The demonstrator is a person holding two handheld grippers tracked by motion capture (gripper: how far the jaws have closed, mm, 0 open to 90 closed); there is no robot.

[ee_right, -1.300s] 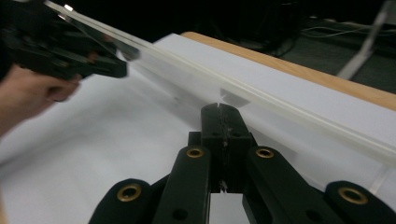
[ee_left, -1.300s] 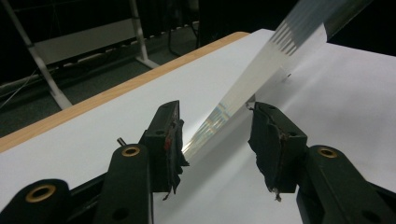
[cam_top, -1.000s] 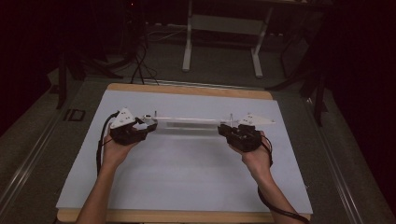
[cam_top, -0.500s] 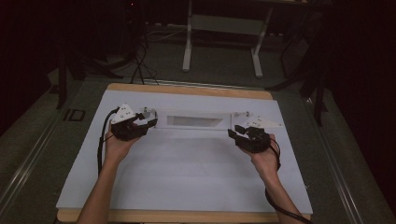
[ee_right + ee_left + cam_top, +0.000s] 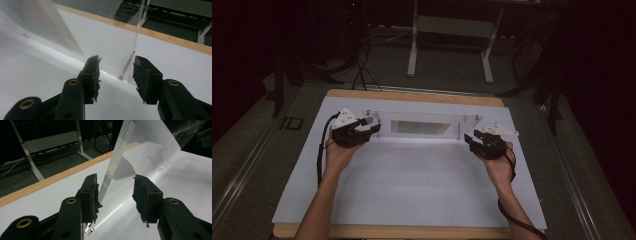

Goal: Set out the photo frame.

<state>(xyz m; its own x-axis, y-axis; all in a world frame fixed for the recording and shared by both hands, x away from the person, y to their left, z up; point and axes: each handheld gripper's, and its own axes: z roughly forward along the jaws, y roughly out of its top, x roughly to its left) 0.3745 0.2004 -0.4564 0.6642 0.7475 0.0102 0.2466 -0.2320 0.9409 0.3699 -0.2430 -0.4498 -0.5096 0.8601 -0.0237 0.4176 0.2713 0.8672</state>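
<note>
Right claw (image 5: pixel 477 139) open — beside clear stand (image 5: pixel 422 125)

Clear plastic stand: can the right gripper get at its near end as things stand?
Probably yes. The right gripper, jaws just opened and empty, sits beside the clear plastic stand's end, and bare table lies between them.

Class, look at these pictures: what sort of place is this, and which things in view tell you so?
Probably a lab or workshop set up for recording. A white-covered wooden table stands in a dark room, cables trail across the floor, and a metal stand sits behind it. Hand-held grippers work a clear plastic piece.
</note>
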